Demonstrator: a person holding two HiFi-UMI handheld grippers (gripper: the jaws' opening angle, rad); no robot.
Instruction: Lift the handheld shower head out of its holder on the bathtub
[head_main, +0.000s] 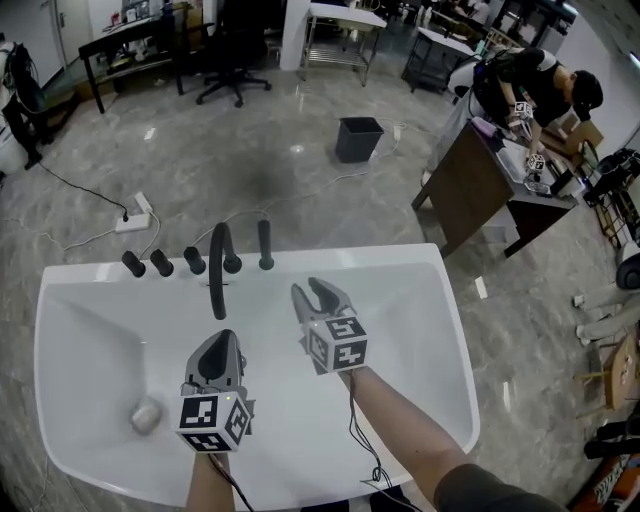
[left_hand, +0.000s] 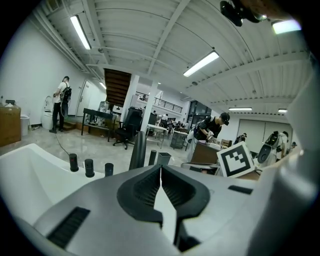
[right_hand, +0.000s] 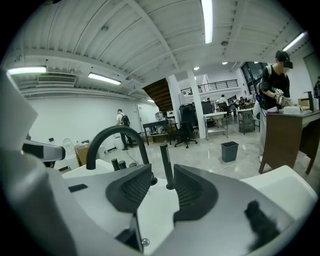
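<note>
The shower head (head_main: 265, 246) stands straight up on the far rim of the tub (head_main: 400, 290), right ahead of the right gripper (head_main: 310, 290), whose jaws are wide and empty. The left gripper (head_main: 220, 340) sits nearer, jaws together

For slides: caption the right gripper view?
Open right hand-held gripper faces the black shower head upright on the bathtub rim.

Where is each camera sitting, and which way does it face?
Head view: on the head, steeply down onto the bathtub; forearms, left gripper and right gripper show.
Left gripper view: on that gripper, along its closed jaws toward the knobs.
Right gripper view: on that gripper, through open jaws at the shower head.
All three share the arched spout.
</note>
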